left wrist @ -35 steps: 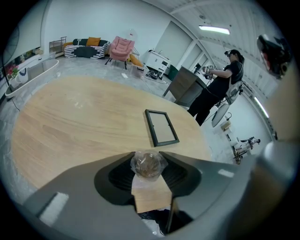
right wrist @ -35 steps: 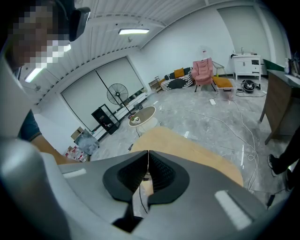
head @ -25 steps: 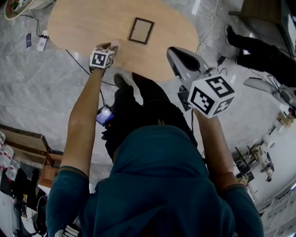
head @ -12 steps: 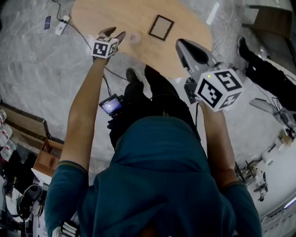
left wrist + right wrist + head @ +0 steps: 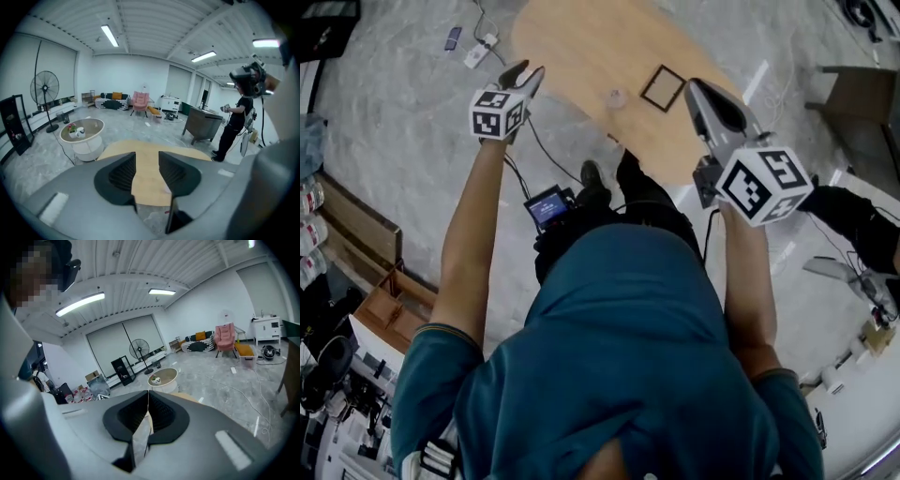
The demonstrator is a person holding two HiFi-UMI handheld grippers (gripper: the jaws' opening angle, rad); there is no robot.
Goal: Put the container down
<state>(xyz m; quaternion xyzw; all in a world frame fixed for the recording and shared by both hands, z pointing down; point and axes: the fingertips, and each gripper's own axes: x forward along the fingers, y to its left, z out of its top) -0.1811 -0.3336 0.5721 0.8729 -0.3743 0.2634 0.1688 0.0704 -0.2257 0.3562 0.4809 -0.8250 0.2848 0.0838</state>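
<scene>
A small clear container stands upright on the oval wooden table, with nothing touching it. My left gripper hangs off the table's left edge, over the floor and clear of the container. Its jaws are closing; in the left gripper view a gap shows between them with only the table top behind. A pale speck beside the right jaw may be the container. My right gripper is raised near the table's right edge, its fingers shut with nothing held.
A dark square frame lies on the table beside the container. Cables and a power strip run over the floor. A round white side table, a fan, a cabinet and a standing person are farther off.
My left gripper has let go of the container and drawn back left, off the table's edge. The container stays on the table. The right gripper keeps its place, shut.
</scene>
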